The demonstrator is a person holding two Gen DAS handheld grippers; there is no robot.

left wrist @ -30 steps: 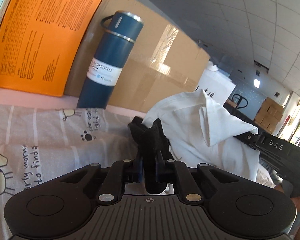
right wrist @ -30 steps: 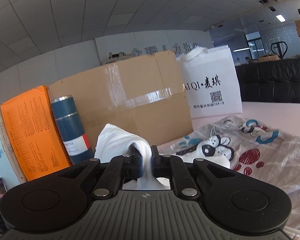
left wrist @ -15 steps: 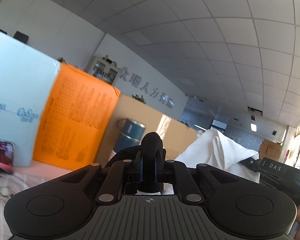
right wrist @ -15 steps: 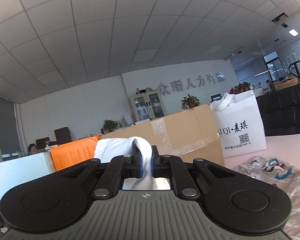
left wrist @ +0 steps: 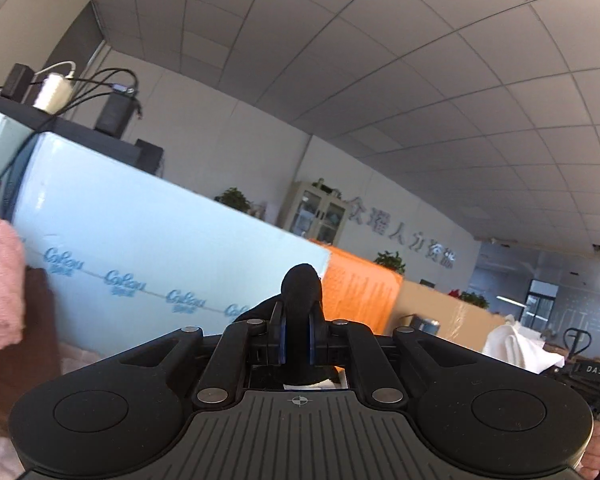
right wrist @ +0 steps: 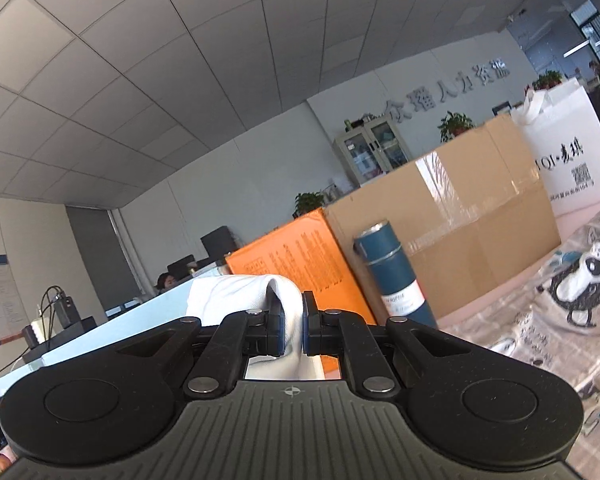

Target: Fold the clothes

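White garment (right wrist: pixel 288 316) pinched in right hand-held gripper (right wrist: pixel 291 330), black cloth (left wrist: pixel 300 320) in left hand-held gripper (left wrist: pixel 298 338), above printed bedsheet (right wrist: pixel 540 320).

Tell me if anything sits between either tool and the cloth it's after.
Nothing does. The left tool is already shut on a black cloth, and the right tool is shut on a white cloth; both are lifted.

A tiled ceiling (right wrist: pixel 148 60) spans an office with grey walls, wall lettering (right wrist: pixel 446 94), a glass-fronted cabinet (right wrist: pixel 372 152) and potted plants (right wrist: pixel 456 122).
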